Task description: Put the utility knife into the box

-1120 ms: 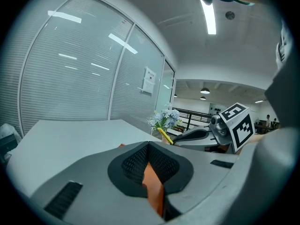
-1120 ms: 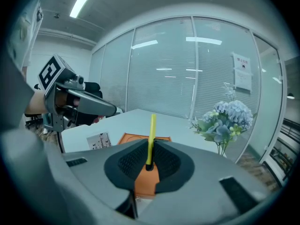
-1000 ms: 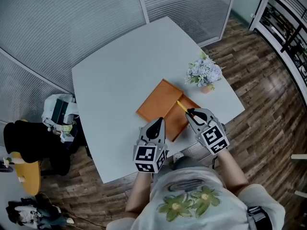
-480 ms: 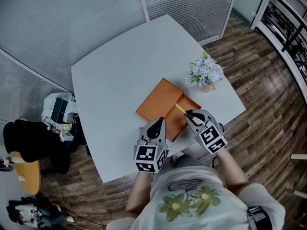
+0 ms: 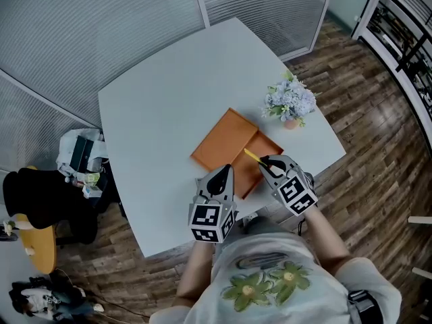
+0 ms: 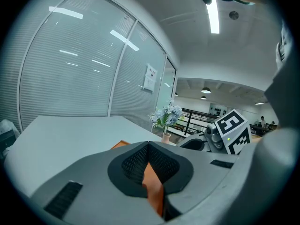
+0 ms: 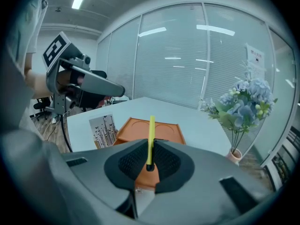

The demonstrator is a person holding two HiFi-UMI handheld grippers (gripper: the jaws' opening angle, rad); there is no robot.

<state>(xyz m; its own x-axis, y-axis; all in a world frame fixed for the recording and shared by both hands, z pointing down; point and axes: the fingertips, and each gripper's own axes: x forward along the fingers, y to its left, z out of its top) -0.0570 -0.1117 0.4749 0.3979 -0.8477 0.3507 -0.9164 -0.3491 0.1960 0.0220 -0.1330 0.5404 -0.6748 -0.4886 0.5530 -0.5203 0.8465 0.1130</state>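
Observation:
The yellow utility knife point(image 5: 252, 157) sticks out of my right gripper point(image 5: 265, 161), which is shut on its near end; its tip hangs over the right half of the open orange box point(image 5: 226, 148). In the right gripper view the utility knife point(image 7: 150, 138) rises straight between the black pads, with the orange box point(image 7: 149, 130) just beyond. My left gripper point(image 5: 221, 173) hovers at the box's near edge with its jaws together and nothing in them. In the left gripper view the orange box point(image 6: 151, 183) shows through the pads' notch.
A pot of pale blue flowers point(image 5: 289, 102) stands at the right of the white table point(image 5: 162, 93), also seen as flowers point(image 7: 244, 104). A printed card point(image 7: 103, 128) lies beside the box. Black bags point(image 5: 40, 201) sit on the wooden floor at the left.
My right gripper has shifted slightly left with the knife, bringing its tip further over the box. The left gripper has stayed in place.

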